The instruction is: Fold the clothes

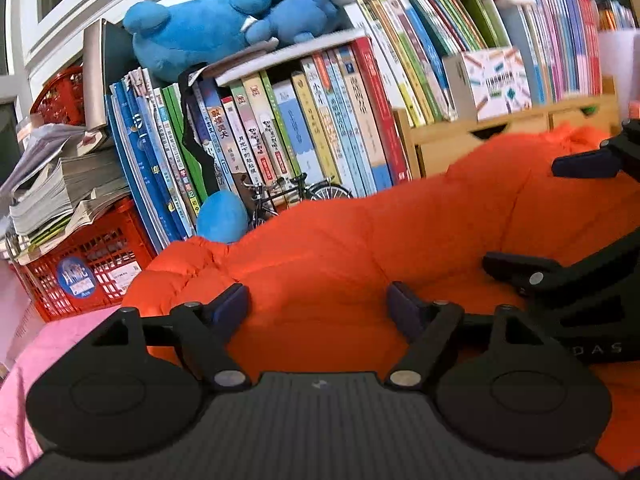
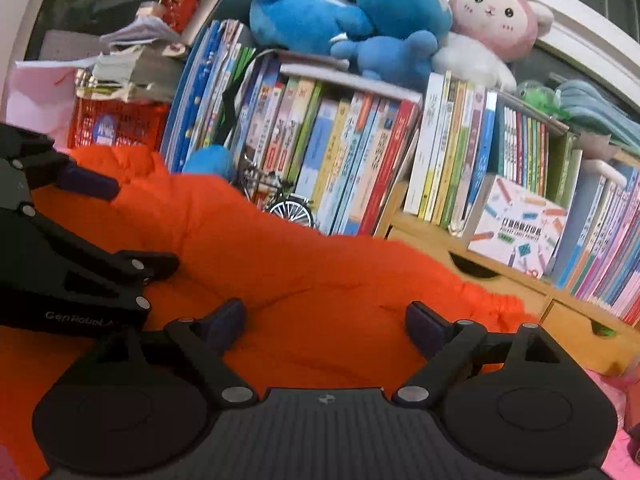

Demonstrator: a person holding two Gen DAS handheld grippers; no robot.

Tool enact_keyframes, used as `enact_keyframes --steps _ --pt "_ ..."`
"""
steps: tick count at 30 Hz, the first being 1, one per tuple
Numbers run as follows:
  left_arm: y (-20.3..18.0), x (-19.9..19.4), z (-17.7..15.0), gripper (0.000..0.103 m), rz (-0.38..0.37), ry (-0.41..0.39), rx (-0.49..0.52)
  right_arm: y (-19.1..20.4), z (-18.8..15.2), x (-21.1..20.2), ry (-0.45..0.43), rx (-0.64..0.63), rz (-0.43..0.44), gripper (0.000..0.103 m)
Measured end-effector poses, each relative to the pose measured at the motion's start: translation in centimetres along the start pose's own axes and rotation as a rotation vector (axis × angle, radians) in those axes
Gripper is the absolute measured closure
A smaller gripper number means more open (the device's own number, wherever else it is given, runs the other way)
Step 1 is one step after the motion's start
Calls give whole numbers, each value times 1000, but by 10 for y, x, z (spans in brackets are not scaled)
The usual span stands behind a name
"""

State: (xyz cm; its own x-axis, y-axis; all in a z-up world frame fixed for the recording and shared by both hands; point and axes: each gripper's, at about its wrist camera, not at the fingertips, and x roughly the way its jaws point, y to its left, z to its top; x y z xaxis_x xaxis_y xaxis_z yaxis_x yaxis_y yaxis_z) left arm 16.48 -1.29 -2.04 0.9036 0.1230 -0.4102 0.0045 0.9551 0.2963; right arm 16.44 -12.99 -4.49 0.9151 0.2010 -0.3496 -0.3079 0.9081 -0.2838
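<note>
An orange quilted puffer garment (image 1: 340, 252) lies bunched on a pink cloth, filling the lower half of both views (image 2: 304, 280). My left gripper (image 1: 318, 308) hovers low over its near part, jaws wide apart, with no fabric pinched between the dark pads. My right gripper (image 2: 324, 320) stands likewise open just above the orange cloth. Each gripper shows in the other's view: the right gripper (image 1: 560, 216) at the right edge with its fingers spread, the left gripper (image 2: 124, 224) at the left edge, also spread. The garment's far edge rests against the books.
A row of books (image 1: 320, 128) on a wooden shelf with drawers (image 2: 520, 292) backs the garment. Blue plush toys (image 1: 224, 16) and a pink rabbit plush (image 2: 496, 12) sit on top. A small model bicycle (image 2: 280, 200) and a red basket (image 1: 92, 268) stand close. Pink cloth (image 1: 48, 356) covers the surface.
</note>
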Motion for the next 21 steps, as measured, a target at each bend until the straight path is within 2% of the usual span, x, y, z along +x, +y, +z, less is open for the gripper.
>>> enact_keyframes --steps 9,21 --pt "5 12 -10 25 -40 40 -46 3 -5 10 45 -8 1 13" --pt "6 13 -10 24 -45 45 -52 1 -3 12 52 -9 -4 9"
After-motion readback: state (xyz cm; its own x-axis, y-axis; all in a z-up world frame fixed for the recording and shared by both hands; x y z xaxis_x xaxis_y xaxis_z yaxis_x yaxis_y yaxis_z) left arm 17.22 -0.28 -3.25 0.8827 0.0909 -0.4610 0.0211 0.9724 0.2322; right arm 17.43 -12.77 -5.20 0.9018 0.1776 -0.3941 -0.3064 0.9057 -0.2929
